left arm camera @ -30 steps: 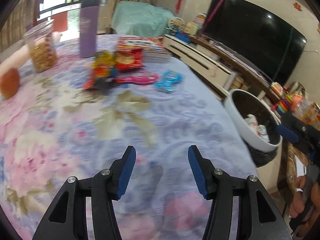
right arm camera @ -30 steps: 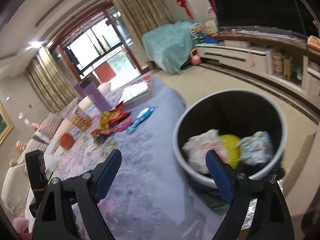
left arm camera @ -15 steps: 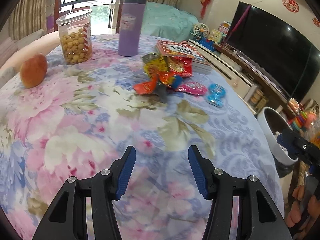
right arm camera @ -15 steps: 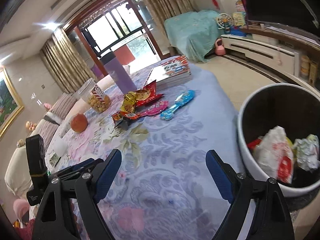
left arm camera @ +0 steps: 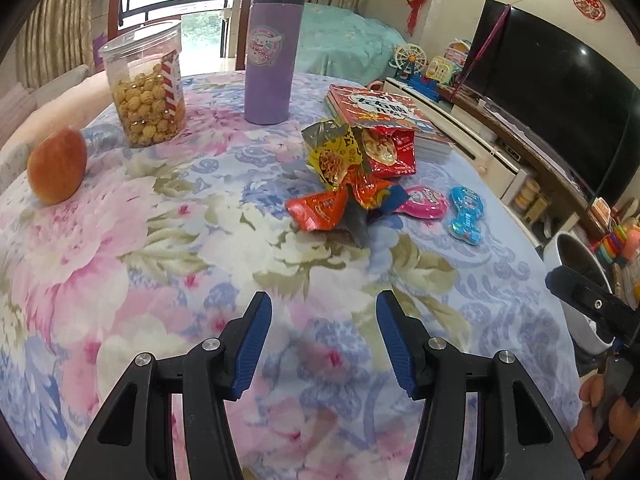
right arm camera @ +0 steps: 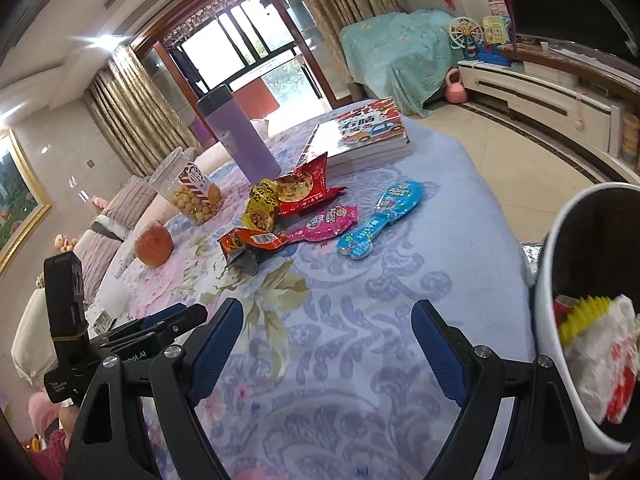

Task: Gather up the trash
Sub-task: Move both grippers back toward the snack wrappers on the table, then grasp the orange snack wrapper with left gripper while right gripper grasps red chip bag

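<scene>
Floral cloth is covering the table (left arm camera: 120, 240) in the left wrist view. The left gripper (left arm camera: 324, 344) is hanging over the near edge, jaws partly apart, gripping nothing. The wrappers (left arm camera: 352, 176) are sitting past the table's middle toward the far right edge, touching the books (left arm camera: 384, 112); the pink packet (left arm camera: 424, 200) and blue packet (left arm camera: 466, 214) are lying just beside them. Apple (left arm camera: 58, 170), popcorn jar (left arm camera: 146, 88) and flask (left arm camera: 272, 52) are standing along the far left, likely staying.

Right wrist view: the right gripper (right arm camera: 328, 344) is hovering above the near right edge, jaws wide, empty. The bin (right arm camera: 560, 280) is standing off the right edge, already holding some trash (right arm camera: 600, 352). Judging by that, part is done; the wrapper pile and two packets are waiting.
</scene>
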Action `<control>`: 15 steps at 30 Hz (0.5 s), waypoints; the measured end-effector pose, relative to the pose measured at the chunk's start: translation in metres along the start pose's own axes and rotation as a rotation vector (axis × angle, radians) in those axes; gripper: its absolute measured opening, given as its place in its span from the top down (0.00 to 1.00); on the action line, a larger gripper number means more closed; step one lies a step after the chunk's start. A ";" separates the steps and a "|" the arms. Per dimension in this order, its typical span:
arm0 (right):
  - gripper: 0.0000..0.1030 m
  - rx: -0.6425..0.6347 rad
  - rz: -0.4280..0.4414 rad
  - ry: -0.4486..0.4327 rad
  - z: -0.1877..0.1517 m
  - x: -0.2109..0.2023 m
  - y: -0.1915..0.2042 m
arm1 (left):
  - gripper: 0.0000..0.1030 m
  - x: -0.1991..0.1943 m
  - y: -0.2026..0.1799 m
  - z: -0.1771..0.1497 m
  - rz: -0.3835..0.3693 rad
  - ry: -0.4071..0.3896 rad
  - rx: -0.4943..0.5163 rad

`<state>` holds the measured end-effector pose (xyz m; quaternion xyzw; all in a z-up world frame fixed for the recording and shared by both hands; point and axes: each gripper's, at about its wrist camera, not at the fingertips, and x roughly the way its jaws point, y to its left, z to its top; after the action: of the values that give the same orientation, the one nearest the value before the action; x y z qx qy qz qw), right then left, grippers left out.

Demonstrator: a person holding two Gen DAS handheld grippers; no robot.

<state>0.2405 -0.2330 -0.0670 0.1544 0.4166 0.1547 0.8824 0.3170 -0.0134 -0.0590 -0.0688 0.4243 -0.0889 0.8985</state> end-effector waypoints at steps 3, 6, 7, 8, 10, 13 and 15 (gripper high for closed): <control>0.16 -0.015 0.004 0.008 0.007 0.010 0.002 | 0.47 0.009 0.001 0.009 0.009 -0.005 0.008; 0.16 -0.030 0.002 0.012 0.016 0.021 0.004 | 0.47 0.017 0.002 0.018 0.011 -0.009 0.014; 0.16 -0.032 0.005 0.012 0.019 0.025 0.003 | 0.47 0.020 0.002 0.020 0.011 -0.009 0.017; 0.16 -0.034 0.007 0.012 0.024 0.029 0.004 | 0.47 0.023 0.002 0.022 0.010 -0.009 0.021; 0.17 -0.041 0.009 0.009 0.034 0.038 0.004 | 0.47 0.029 0.002 0.028 0.008 -0.009 0.031; 0.19 -0.047 0.015 0.014 0.048 0.056 0.005 | 0.48 0.037 0.002 0.034 0.008 -0.011 0.045; 0.21 -0.045 0.025 0.017 0.057 0.069 0.004 | 0.48 0.044 0.002 0.037 0.006 -0.009 0.051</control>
<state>0.3260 -0.2099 -0.0783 0.1383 0.4185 0.1765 0.8801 0.3730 -0.0189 -0.0689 -0.0449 0.4178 -0.0966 0.9023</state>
